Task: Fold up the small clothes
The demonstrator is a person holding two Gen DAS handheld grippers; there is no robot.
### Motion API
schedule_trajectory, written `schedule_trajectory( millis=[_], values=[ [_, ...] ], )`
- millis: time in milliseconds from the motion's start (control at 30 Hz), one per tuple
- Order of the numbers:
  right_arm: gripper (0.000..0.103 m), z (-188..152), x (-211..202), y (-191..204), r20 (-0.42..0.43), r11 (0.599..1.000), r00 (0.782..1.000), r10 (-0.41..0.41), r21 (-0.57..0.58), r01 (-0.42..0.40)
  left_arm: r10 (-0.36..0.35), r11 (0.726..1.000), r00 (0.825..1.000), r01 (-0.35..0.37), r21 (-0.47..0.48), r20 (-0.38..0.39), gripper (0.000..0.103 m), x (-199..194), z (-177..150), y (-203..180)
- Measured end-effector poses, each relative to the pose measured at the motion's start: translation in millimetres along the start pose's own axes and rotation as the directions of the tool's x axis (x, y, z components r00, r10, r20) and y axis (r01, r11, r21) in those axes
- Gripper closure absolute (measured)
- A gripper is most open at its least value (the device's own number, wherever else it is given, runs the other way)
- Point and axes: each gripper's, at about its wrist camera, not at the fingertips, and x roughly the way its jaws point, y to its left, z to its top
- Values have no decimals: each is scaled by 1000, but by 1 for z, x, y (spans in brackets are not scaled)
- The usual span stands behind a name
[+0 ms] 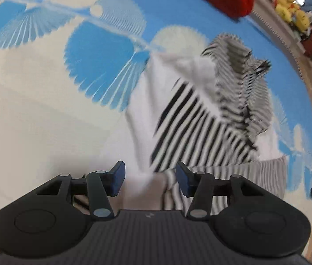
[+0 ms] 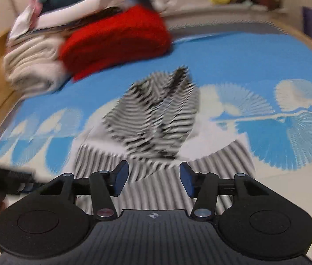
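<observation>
Fold barely begun: striped garment (image 2: 156, 119) bunched on bed (image 2: 244, 55); left tongs (image 1: 150, 180) and right tongs (image 2: 153, 180) wide, holding nothing

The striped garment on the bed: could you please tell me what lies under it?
Under the striped garment lies the blue-and-white patterned bedsheet; anything beneath its bunched folds is hidden.

Folded stack (image 2: 85, 35) seemingly blocks the far-left corner; bedspread (image 2: 255, 50) right lies open.
</observation>
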Motion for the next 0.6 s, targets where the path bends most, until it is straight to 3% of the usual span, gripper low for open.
schedule_trajectory(
  millis=[33, 133, 200, 300, 333, 367, 433, 500, 600],
  values=[
    [51, 2, 7, -1, 1, 999, 999, -53, 2, 53, 16, 1000, 1000, -16, 2, -10, 47, 5, -2, 3],
    [52, 19, 15, -8, 45, 999, 999, -30, 20, 29, 29, 1000, 999, -28, 14, -44, 49, 18, -10, 5],
    [52, 23, 17, -17, 49, 997, 997, -65, 36, 63, 25, 1000, 997, -24, 18, -68, 53, 27, -14, 5],
    [52, 25, 29, -32, 9, 992, 995, -99, 78, 98, 39, 998, 997, -34, 60, -72, 80, 32, -17, 0],
    [52, 25, 32, -38, -1, 990, 995, -99, 99, 99, 49, 995, 997, -44, 87, -61, 96, 31, -18, -4],
    [52, 26, 35, -42, -9, 989, 995, -101, 108, 102, 58, 992, 997, -53, 115, -47, 103, 29, -18, -9],
    [52, 26, 35, -49, -24, 986, 993, -117, 118, 119, 88, 976, 996, -90, 197, 22, 103, 19, -18, -22],
    [52, 25, 39, -55, -38, 982, 991, -130, 132, 134, 98, 959, 986, -130, 252, 137, 103, -4, -14, -35],
    [52, 23, 38, -65, -60, 977, 990, -128, 165, 137, 73, 952, 946, -160, 261, 315, 103, -43, -5, -44]
  ],
)
